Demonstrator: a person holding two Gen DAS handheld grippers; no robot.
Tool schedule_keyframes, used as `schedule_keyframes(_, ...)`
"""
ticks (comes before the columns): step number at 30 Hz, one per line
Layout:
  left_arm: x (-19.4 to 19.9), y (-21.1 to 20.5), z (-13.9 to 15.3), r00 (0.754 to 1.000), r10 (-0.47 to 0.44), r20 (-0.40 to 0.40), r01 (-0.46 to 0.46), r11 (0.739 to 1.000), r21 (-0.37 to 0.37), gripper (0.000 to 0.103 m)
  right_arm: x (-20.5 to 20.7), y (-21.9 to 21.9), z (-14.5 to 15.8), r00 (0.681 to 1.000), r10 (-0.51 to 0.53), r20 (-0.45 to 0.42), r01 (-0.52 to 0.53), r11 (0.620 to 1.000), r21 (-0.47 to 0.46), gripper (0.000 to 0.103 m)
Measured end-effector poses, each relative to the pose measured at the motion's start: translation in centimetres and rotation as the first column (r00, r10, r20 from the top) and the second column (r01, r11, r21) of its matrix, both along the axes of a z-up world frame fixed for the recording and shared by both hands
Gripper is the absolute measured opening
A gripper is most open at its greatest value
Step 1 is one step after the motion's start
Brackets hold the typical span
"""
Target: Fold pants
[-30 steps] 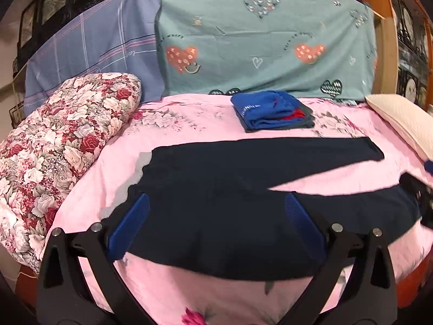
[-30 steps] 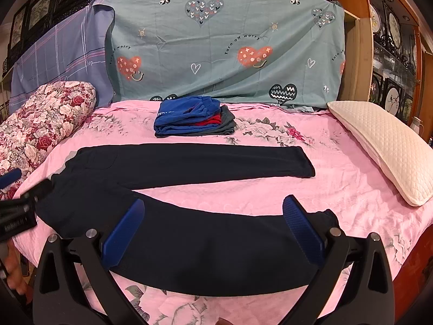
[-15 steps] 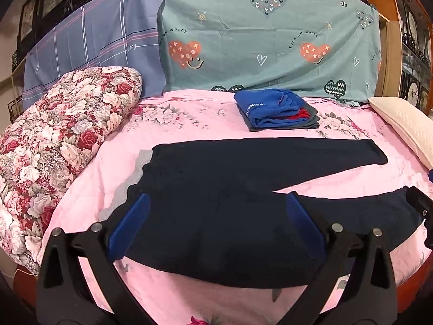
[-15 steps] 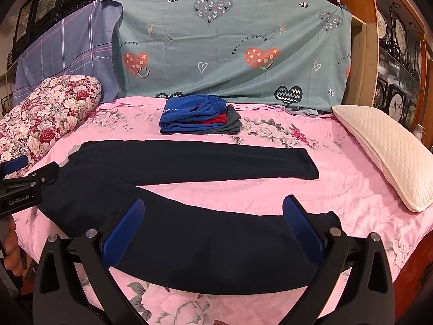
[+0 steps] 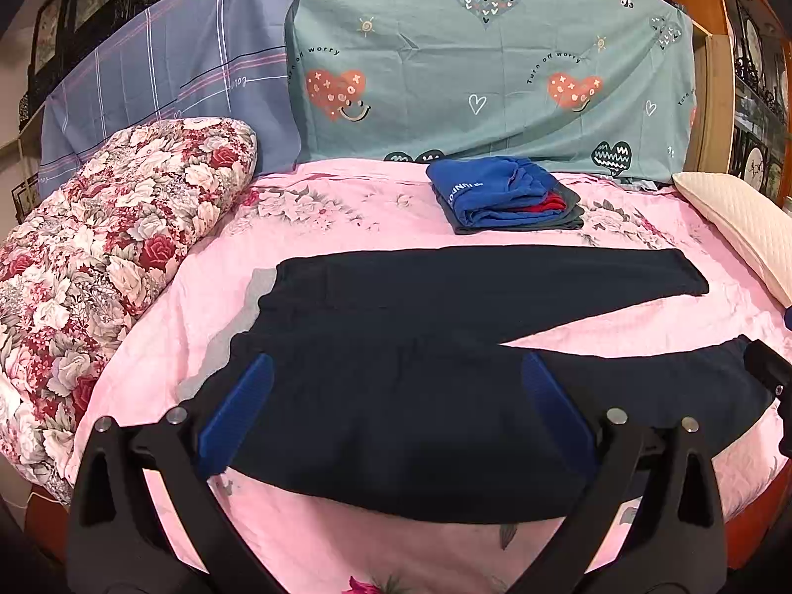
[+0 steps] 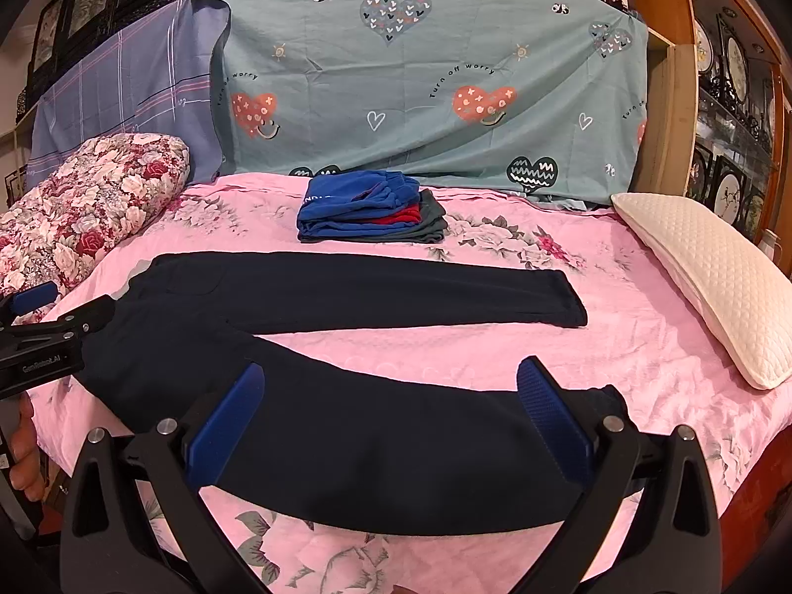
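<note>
Both grippers have drawn back slightly from the dark pants (image 5: 445, 346); left gripper (image 5: 396, 411) and right gripper (image 6: 391, 406) hover wide apart, empty, folding not begun.

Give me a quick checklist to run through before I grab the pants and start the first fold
1. Pants spread flat on the bed, legs apart in a V: ok.
2. Left gripper open, nothing between its fingers: ok.
3. Right gripper open, nothing between its fingers: ok.
4. Left gripper over the waist end, right gripper over the near leg toward the cuff: ok.
5. Far leg free of the folded clothes stack, pink sheet showing between them: ok.
6. Near edge of the pants fully supported at the bed's front edge: cannot tell, the grippers hide part of it.
</note>
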State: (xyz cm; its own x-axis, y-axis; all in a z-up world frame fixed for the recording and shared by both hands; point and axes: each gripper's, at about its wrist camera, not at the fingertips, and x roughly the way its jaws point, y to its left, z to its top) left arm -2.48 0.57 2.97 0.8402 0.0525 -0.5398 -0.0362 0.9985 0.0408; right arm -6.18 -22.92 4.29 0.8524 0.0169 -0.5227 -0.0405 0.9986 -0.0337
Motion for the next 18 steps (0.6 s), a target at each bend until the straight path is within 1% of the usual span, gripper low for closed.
schedule_keyframes(18,0.03,-0.16,-0.44,1.0,-0.004,-0.009,0.004,1.0,-0.001,0.101,0.03,0.08,0.0,1.0,0.002,-0.002,-0.002,1.0,0.0,0.102)
